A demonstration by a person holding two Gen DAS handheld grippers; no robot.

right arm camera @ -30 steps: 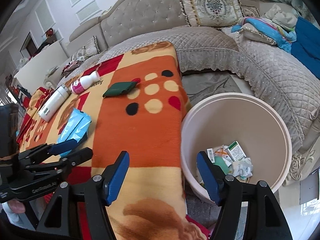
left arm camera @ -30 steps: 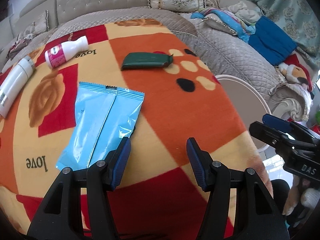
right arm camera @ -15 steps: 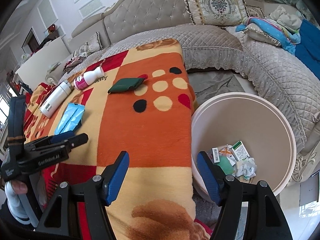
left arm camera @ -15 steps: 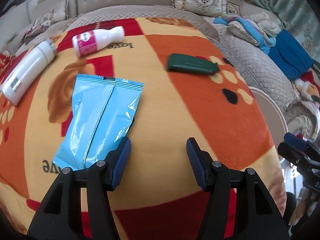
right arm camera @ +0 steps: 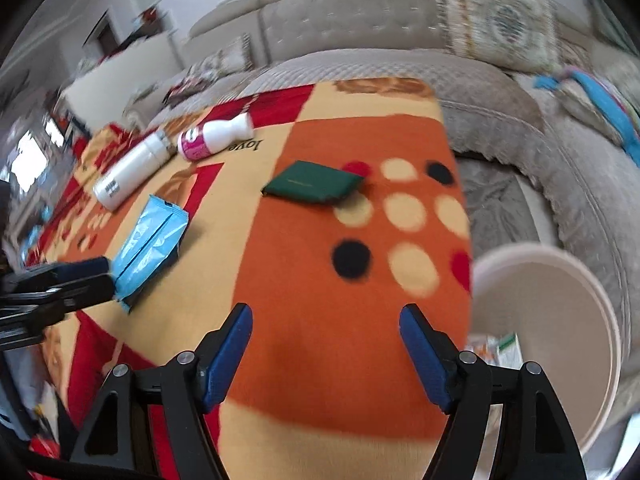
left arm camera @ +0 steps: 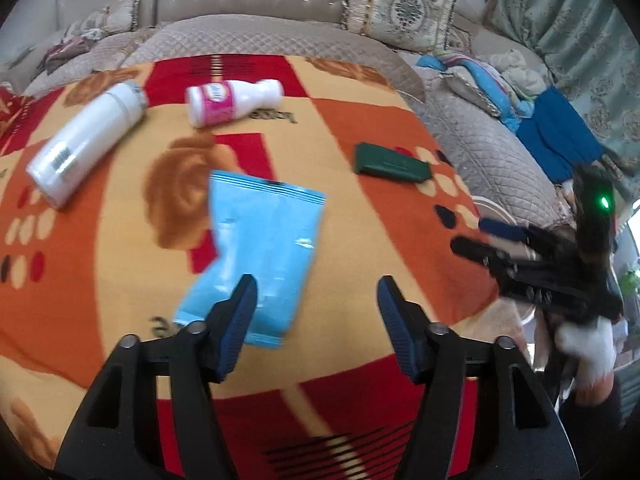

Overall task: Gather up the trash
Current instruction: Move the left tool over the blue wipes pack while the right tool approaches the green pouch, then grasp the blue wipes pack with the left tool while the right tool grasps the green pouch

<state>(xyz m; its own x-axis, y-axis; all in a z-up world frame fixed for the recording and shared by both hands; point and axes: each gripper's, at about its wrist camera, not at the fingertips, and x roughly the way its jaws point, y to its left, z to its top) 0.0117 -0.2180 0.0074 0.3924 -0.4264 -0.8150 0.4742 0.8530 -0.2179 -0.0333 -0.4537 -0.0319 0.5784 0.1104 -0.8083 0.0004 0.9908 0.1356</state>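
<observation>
A light blue foil packet (left arm camera: 262, 248) lies on the orange and red blanket (left arm camera: 360, 240), also in the right wrist view (right arm camera: 150, 248). My left gripper (left arm camera: 316, 312) is open and empty, its left finger over the packet's near end. A green pouch (left arm camera: 390, 164) (right arm camera: 316, 186), a pink-labelled white bottle (left arm camera: 232, 102) (right arm camera: 212, 138) and a tall white bottle (left arm camera: 86, 142) (right arm camera: 130, 170) lie farther back. My right gripper (right arm camera: 326, 344) is open and empty above the blanket, left of the pink bin (right arm camera: 572, 280).
The bin holds some paper scraps (right arm camera: 496, 350). A grey quilted sofa (left arm camera: 480, 128) wraps around the back and right, with a cushion (left arm camera: 404, 4) and blue clothes (left arm camera: 556, 132) on it. The blanket's right edge drops off beside the bin.
My left gripper has swung right and forward, so the packet sits more between its fingers. My right gripper has moved left, away from the bin and over the blanket.
</observation>
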